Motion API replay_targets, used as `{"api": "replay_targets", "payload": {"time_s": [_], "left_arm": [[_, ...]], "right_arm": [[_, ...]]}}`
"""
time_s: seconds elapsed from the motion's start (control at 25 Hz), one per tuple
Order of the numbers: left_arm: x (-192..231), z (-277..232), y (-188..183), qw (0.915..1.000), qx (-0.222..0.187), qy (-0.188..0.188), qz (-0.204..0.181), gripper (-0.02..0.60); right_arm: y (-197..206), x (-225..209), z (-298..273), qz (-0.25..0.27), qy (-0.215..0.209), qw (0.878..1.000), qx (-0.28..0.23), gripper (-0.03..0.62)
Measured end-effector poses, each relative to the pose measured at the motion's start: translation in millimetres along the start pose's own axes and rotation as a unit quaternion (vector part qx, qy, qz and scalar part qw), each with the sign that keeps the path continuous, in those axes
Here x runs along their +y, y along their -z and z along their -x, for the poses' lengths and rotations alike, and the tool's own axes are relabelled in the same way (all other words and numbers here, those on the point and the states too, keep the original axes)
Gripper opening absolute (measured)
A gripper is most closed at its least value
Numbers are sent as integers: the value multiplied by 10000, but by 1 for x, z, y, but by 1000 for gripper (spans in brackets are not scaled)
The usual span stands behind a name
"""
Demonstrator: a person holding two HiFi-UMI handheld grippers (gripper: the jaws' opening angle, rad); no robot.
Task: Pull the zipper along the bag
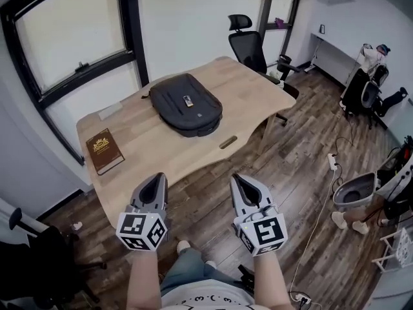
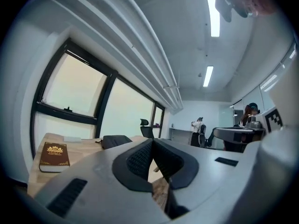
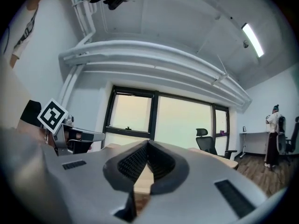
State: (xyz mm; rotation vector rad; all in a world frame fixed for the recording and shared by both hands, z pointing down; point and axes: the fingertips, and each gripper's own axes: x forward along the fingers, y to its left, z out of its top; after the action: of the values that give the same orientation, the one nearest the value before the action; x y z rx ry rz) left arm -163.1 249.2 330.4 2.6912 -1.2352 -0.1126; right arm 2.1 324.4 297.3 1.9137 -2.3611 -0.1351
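While both grippers hang over the plank floor (image 1: 303,154) short of the table's near edge, the bag (image 1: 186,104) lies well apart from them, past the middle of the top and toward its far edge. It is a dark grey backpack, lying flat, a rounded oblong of soft woven cloth with a seam curving round its rim and a small pale tag near its middle; the zipper pull itself is too small to make out.

The table (image 1: 245,89) is pale wood with a smooth matt top, rounded corners and a near edge that curves inward. By its left corner lies a brown hardcover book (image 1: 104,150), rectangular, with a gold crest on the cover. A black mesh-backed office chair (image 1: 248,44) stands at the far right corner.

The left gripper (image 1: 157,176) is a smooth grey plastic shell tapering to a point, with a cube of black-and-white square markers at its back. Its dark pads (image 2: 140,157) are finely ribbed, and the jaws are pressed together at the tips with nothing between them. The right gripper (image 1: 237,177) has the same shape and cube; its jaws are likewise pressed together and pinch nothing. The two sit side by side, apart from each other.
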Motion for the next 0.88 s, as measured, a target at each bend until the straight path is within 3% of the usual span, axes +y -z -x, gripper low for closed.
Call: {"api": "replay_targets", "payload": {"time_s": [0.24, 0.64, 0.76, 0.88], "left_arm": [[28, -47, 8, 9997, 128, -150, -147, 16], [120, -176, 17, 9989, 368, -243, 161, 20], [151, -212, 24, 9980, 516, -192, 311, 102], [183, -239, 30, 9975, 637, -185, 255, 138]], "right_arm": [[18, -23, -49, -217, -127, 9996, 113, 51], [44, -78, -187, -381, -234, 9982, 400, 52], [49, -88, -231, -413, -287, 9974, 515, 52], [57, -93, -274, -409, -349, 9964, 651, 51]]}}
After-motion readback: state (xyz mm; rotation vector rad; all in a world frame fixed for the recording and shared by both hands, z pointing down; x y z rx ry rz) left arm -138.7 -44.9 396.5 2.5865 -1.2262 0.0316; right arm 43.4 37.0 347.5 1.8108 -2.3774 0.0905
